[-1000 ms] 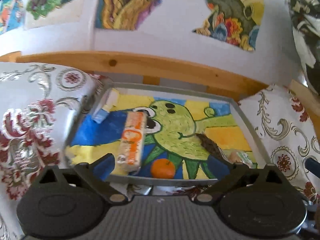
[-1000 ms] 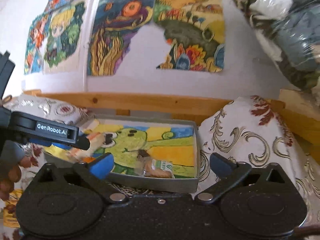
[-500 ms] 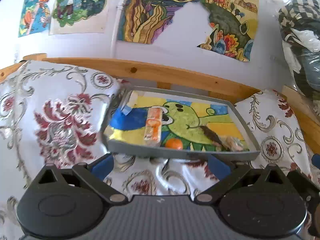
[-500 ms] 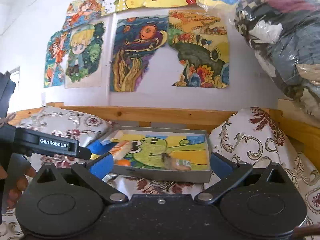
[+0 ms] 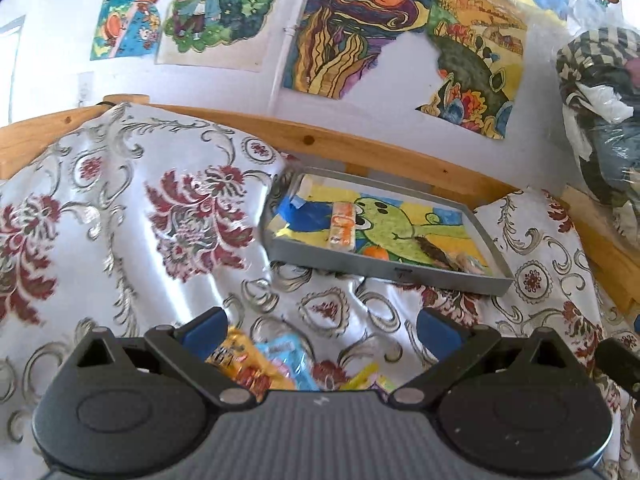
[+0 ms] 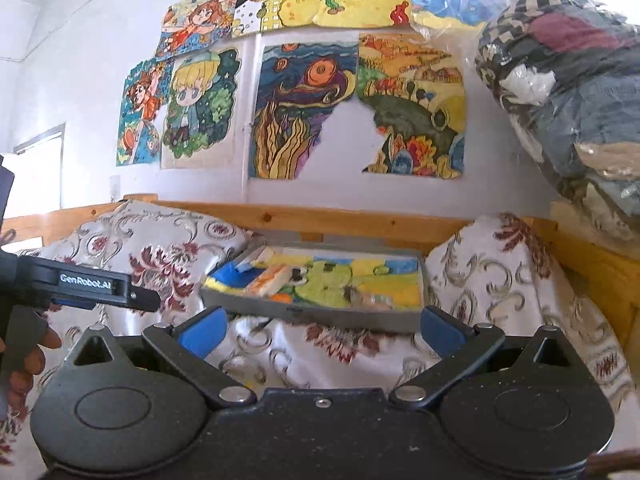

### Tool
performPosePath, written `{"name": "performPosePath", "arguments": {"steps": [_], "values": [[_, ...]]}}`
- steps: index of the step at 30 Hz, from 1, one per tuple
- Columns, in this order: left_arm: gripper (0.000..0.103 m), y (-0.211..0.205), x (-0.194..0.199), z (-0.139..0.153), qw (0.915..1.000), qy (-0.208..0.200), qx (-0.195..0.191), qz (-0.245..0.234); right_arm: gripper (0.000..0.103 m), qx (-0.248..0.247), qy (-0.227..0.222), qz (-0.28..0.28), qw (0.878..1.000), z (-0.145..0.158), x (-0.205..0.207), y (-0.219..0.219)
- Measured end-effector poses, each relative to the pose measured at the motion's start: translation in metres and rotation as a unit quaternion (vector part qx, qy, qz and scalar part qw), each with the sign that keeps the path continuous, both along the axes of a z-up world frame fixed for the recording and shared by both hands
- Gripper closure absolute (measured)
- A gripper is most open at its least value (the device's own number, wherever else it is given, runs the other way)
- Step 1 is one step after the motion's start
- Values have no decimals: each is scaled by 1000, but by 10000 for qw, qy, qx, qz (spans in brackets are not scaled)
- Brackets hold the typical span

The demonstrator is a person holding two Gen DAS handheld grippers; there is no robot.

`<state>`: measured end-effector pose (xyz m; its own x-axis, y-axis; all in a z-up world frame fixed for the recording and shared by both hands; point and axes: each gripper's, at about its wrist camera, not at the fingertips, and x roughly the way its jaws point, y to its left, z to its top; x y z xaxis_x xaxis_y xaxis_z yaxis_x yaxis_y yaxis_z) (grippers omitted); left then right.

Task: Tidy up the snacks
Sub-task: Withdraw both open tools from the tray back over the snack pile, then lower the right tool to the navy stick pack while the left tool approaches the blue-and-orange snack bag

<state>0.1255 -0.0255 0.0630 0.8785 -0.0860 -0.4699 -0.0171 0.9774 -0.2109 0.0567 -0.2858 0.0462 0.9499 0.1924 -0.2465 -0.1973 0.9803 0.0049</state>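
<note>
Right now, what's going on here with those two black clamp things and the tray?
A person is sorting snacks with a handheld gripper in each hand. Both the left gripper and the right gripper are open and hold nothing. The grey tray sits on a patterned cloth and already holds an orange-and-white packet, a small orange and a brown snack. More bright packets lie loose on the cloth just under the left gripper, not yet picked up.

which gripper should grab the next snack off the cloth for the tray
Left, probably. The left gripper is open right above the loose snack packets on the cloth, while the right gripper, also open, faces the tray with no packet between its fingers.
</note>
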Motion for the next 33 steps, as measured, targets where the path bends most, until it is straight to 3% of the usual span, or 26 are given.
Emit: {"name": "performPosePath", "arguments": {"steps": [13,23,33], "values": [[1,10,-57,-36,9983,-15,531,-249,1,-91,552,70,9984,-39,-38,19],[1,14,-68,-65,9958,414,697,-424,1,-227,1198,219,9923,-69,-40,34],[1,16,-66,-77,9940,671,728,-466,1,-260,1512,224,9879,-81,-34,38]]}}
